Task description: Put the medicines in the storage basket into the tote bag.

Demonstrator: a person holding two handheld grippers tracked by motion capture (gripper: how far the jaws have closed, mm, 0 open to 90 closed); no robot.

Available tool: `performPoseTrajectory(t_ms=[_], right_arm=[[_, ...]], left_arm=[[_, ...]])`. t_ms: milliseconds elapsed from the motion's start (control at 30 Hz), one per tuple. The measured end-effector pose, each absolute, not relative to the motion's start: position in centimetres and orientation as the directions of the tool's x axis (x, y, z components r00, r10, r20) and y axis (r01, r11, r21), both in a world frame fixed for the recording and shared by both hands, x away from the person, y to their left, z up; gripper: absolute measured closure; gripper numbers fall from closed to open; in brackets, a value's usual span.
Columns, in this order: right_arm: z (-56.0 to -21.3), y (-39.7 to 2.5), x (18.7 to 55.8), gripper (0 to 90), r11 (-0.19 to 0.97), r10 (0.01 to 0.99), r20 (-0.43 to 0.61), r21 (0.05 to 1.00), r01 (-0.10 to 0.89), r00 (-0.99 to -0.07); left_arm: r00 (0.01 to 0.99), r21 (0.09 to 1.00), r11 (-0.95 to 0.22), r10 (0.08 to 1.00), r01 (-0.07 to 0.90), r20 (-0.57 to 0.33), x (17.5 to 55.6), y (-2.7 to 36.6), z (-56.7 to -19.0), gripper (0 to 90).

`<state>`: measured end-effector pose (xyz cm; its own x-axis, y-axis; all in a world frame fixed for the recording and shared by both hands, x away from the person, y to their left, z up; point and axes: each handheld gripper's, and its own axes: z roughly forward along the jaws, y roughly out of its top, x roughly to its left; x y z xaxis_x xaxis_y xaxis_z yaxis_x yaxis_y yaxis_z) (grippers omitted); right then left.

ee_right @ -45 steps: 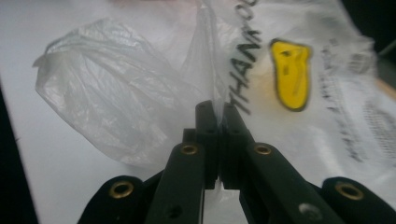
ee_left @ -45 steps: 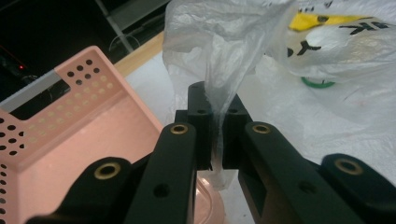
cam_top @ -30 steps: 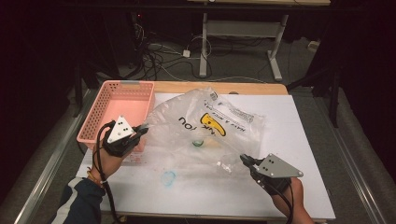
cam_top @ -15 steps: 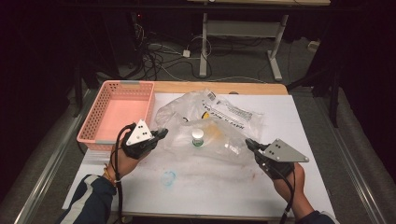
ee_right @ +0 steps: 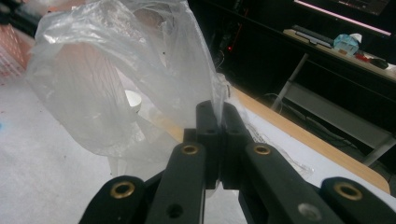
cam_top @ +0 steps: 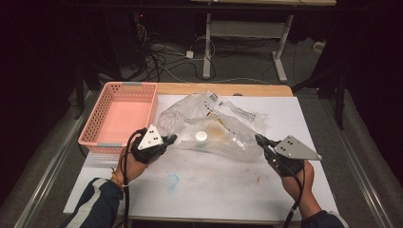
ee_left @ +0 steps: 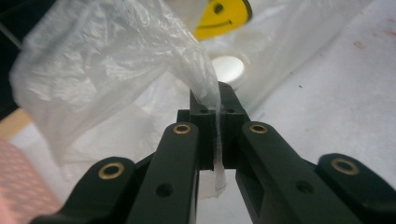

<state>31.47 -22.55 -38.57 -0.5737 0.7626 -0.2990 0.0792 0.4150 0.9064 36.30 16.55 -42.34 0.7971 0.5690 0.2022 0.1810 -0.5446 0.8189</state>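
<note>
Both sides had the clear plastic bag [cam_top: 214,128] pinched tight: left hand-held gripper [cam_top: 167,139] and right hand-held gripper [cam_top: 260,140] were clamped on its edges over the counter [cam_top: 214,180].

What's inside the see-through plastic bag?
Inside the plastic bag sits a small bottle with a white cap. The crinkled plastic blurs the rest, so what else is inside cannot be told.

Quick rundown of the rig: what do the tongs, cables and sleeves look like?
Both tongs are black, two-jawed, with brass-coloured rivets at the link pivots. The left tongs and right tongs each carry a grey three-cornered plate dotted with small dark holes. A black cable trails from each. The left sleeve is dark blue with a pale stripe; a thin band sits at that wrist.
</note>
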Motion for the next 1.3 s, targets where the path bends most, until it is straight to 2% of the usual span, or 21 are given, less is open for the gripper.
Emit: performPoseTrajectory(t_ms=[133,267,500,667,1300], right_arm=[[-38.6,-22.8,31.5,90.0,0.410,0.767,-0.297,0.909,0.079,-0.569],[-38.2,-23.0,31.4,90.0,0.390,0.776,-0.288,0.918,0.068,-0.562],[-36.9,-23.2,32.0,90.0,0.360,0.792,-0.280,0.932,0.045,-0.543],[-35.4,-23.2,32.6,90.0,0.334,0.807,-0.277,0.943,0.016,-0.521],[-28.3,-24.5,34.4,90.0,0.266,0.856,-0.258,0.963,-0.047,-0.448]], left_arm=[[0.808,0.827,-0.531,0.562,0.184,0.180,36.6,15.8,-42.7,86.8],[0.814,0.854,-0.501,0.550,0.144,0.185,36.5,15.2,-42.4,86.8],[0.796,0.867,-0.495,0.545,0.052,0.264,36.0,13.8,-41.3,86.8],[0.782,0.887,-0.462,0.558,0.013,0.279,36.0,13.6,-39.8,86.9],[0.687,0.932,-0.341,0.649,-0.122,0.327,36.6,15.8,-30.4,86.8]])
